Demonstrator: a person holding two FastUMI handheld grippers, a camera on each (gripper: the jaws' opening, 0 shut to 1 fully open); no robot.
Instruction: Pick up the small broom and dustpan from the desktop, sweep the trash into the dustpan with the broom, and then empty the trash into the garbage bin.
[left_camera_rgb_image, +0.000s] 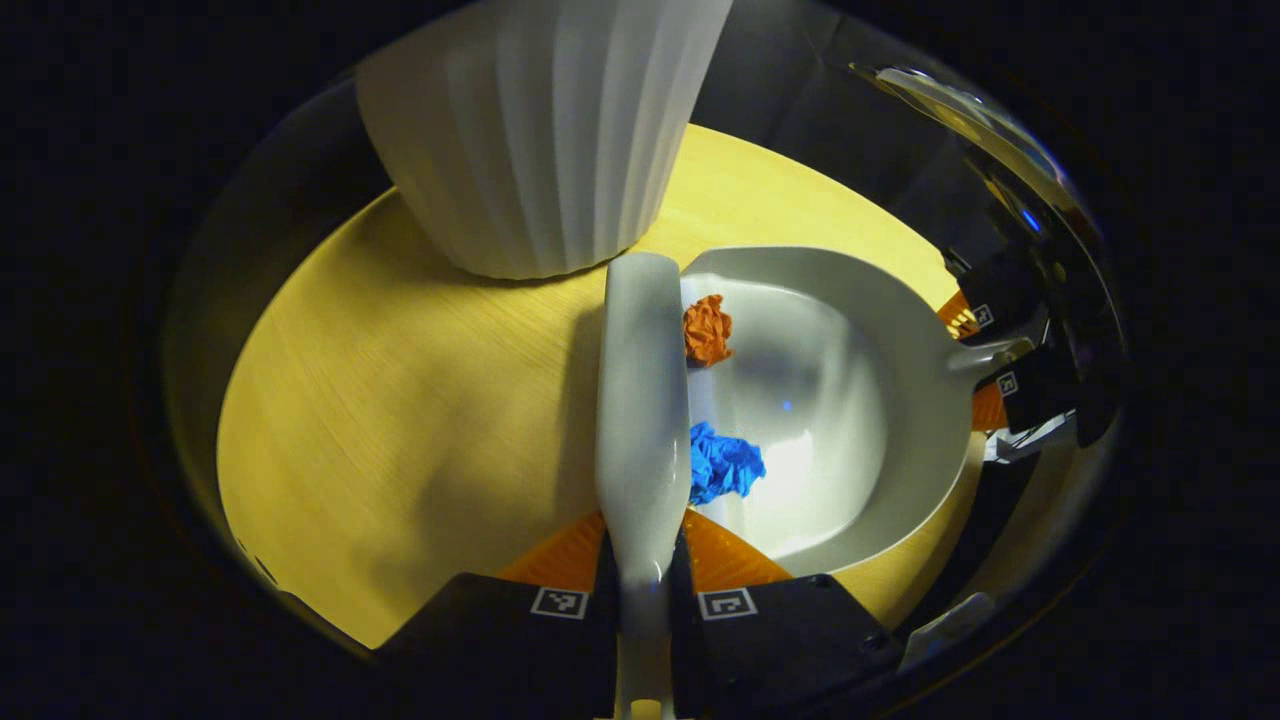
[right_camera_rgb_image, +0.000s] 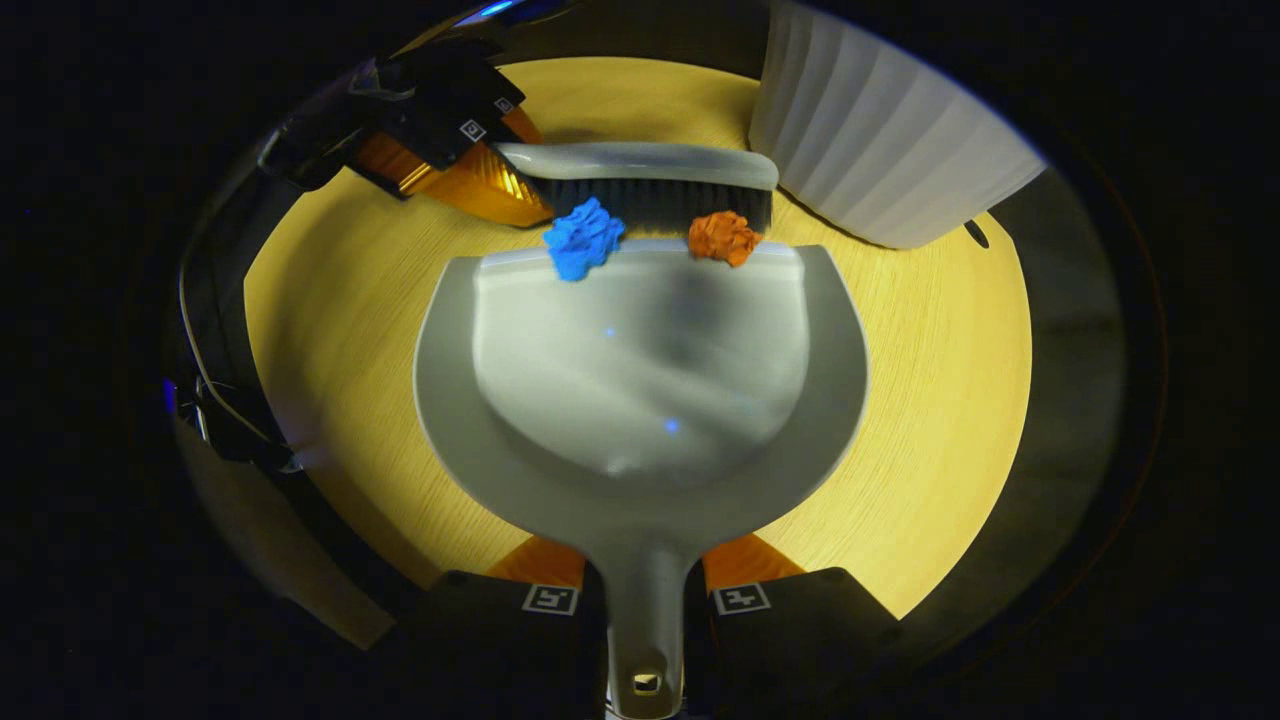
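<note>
Your left claw (left_camera_rgb_image: 645, 580) grips the broom (left_camera_rgb_image: 642, 400) by its handle and your right claw (right_camera_rgb_image: 645, 610) grips the dustpan (right_camera_rgb_image: 640, 400) by its handle, both flat on the desk (right_camera_rgb_image: 930, 400). The broom's long axis runs across the dustpan's open lip, bristles facing your right claw. The blue paper wad (right_camera_rgb_image: 583, 238) and orange paper wad (right_camera_rgb_image: 724, 237) sit on that lip, touching the bristles, so the sweep runs straight toward your right claw. The white ribbed garbage bin (right_camera_rgb_image: 880, 150) stands just beside the broom's far end.

No readable text, brand or number appears anywhere; the small square black-and-white coded markers (left_camera_rgb_image: 725, 603) on the gripper fingers carry only patterns.
</note>
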